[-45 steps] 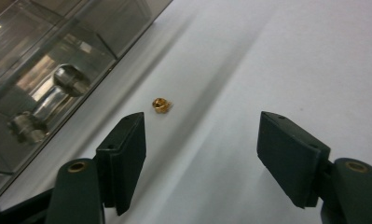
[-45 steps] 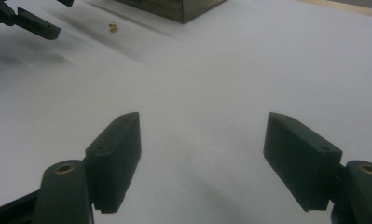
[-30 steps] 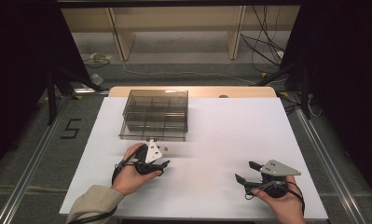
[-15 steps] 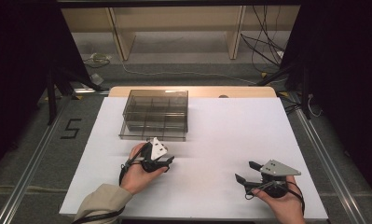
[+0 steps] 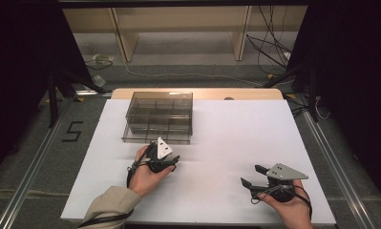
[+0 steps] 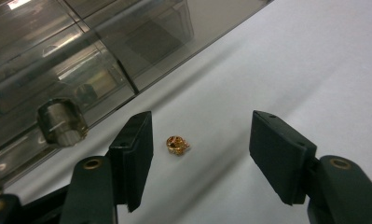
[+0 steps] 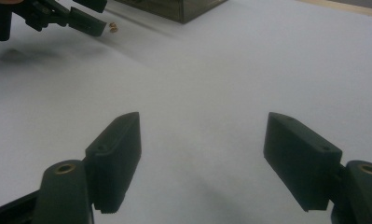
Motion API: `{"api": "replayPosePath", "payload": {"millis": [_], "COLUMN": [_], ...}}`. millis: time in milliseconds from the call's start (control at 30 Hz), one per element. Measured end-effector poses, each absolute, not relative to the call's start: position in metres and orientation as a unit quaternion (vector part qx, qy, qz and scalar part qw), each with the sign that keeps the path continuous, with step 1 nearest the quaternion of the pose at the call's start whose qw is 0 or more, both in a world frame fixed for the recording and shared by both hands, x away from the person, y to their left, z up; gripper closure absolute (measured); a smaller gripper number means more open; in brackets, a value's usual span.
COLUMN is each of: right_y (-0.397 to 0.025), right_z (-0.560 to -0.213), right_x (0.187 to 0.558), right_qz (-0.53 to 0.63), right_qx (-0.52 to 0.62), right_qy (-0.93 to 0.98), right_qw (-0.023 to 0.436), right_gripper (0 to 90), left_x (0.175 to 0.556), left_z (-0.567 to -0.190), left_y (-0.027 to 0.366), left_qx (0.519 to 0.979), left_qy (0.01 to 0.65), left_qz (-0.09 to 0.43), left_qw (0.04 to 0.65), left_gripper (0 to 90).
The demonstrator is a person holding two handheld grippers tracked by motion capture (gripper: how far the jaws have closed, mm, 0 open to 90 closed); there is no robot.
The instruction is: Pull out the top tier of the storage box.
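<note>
A small gold ring (image 6: 176, 144) is seen in the left gripper view, lying on the white bench (image 6: 286, 70) between the spread jaws of the left tongs (image 6: 200, 149), nearer the left-hand jaw and touched by neither; in the high view it is too small to be made out. The clear compartment box (image 5: 160, 116) is shown just beyond the left tongs (image 5: 171, 162). The right tongs (image 5: 256, 177), likewise held apart, are kept well off over bare bench. Since the earlier frame, the left tongs have been brought forward toward the box.
</note>
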State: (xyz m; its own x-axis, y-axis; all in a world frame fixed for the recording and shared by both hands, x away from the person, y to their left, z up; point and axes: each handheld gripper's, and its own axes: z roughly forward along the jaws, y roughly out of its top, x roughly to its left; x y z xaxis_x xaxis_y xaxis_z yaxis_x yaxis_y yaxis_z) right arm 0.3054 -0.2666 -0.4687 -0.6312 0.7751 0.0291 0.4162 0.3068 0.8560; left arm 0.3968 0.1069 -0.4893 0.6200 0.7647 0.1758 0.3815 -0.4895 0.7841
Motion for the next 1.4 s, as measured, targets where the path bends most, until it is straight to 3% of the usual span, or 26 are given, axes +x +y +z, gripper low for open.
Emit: {"api": "replayPosePath", "payload": {"millis": [1400], "right_y": [-0.267], "right_z": [-0.468], "right_x": [0.305], "right_qz": [0.451], "right_qx": [0.379], "right_qy": [0.783], "right_qw": [0.201], "right_gripper": [28.2], "left_x": [0.41], "left_z": [-0.499], "left_y": [0.102], "left_qx": [0.818], "left_qy": [0.391], "left_qz": [0.239], "left_qw": [0.349], "left_gripper": [45.5]}}
